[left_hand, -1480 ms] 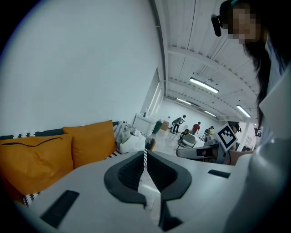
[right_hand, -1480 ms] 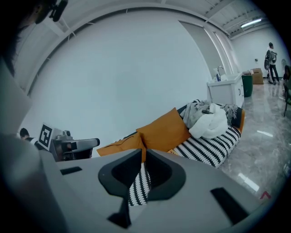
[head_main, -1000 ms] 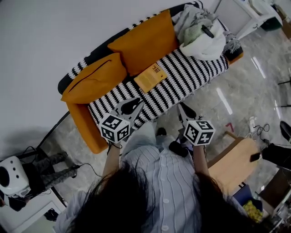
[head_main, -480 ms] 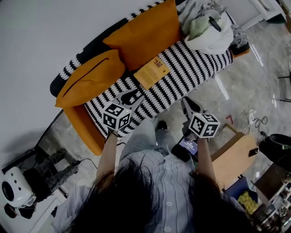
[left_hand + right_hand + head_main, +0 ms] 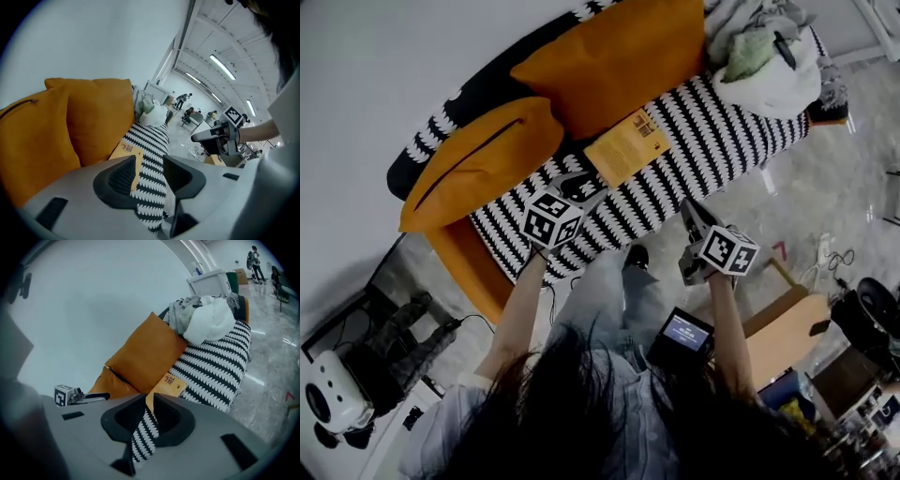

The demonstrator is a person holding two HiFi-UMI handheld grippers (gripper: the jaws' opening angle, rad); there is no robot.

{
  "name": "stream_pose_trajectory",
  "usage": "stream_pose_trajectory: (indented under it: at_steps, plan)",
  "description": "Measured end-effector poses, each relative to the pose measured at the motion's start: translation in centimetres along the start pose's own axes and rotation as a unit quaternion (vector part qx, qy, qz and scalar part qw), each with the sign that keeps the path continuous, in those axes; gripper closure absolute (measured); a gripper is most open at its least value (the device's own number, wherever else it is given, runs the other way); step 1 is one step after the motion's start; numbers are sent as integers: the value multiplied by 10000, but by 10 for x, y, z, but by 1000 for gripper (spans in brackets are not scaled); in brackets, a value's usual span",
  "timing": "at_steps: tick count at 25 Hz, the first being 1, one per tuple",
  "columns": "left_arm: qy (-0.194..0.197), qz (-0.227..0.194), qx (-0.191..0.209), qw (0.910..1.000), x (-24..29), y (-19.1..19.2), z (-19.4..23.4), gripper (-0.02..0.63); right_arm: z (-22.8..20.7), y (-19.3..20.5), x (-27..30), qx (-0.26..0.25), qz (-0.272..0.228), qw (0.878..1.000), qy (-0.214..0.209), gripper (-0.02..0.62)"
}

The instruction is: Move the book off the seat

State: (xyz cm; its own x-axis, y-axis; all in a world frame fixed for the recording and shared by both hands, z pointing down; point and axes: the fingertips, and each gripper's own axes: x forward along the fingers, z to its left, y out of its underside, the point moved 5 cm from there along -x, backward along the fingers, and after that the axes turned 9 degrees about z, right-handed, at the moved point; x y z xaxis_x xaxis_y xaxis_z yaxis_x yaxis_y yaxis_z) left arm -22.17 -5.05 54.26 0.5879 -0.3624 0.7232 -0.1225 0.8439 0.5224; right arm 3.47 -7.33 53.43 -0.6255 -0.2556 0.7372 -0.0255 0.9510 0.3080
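Orange-yellow book [image 5: 626, 147] lies flat on the striped seat [image 5: 722, 141], cover up; it sits just ahead of the left tool [image 5: 581, 186], past its tips and not touched; from the right tool [image 5: 692, 217] it is ahead and off to the left, well apart. The book's long side runs close along the foot of the back cushion [image 5: 619, 61]; touching or not, cannot tell.

Left tool: jaws apart, they have just been opening, nothing between them but seat beyond. Right tool: jaws together, holding nothing; it hangs over the floor in front of the seat's edge.

Step in hand, as I judge it: the reach, before any grip. Next move calls for the left tool to go forward and down until its jaws straddle the book's near edge; the book is thin and flat on soft cloth, so one jaw likely has to press into the seat to get under.

Long axis runs along the seat, roughly in line with the left tool; near short end faces that tool; labelled end points away, toward the clothes heap [image 5: 769, 56].
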Motion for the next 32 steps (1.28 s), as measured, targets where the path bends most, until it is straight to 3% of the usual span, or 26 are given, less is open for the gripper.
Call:
stream_pose_trajectory:
  at_steps: [8,11,18,25,32]
  plan:
    - [129,843,-82,9963,75,26,65,389,-32,8,101,-25,693,9976,0,532]
    - [36,997,-160,9949,96,30,87,369,-40,17,133,80,976,9952,-82,472]
    - [31,1346,-261,9906,145,41,130,347,-63,33,183,179,1359,9905,87,437]
    - [-105,1728,-348,9843,168,47,164,330,-75,34,217,917,1286,9874,108,407]
    - [-2,1948,-430,9799,193,62,184,327,-92,29,264,1536,1058,9820,310,387]
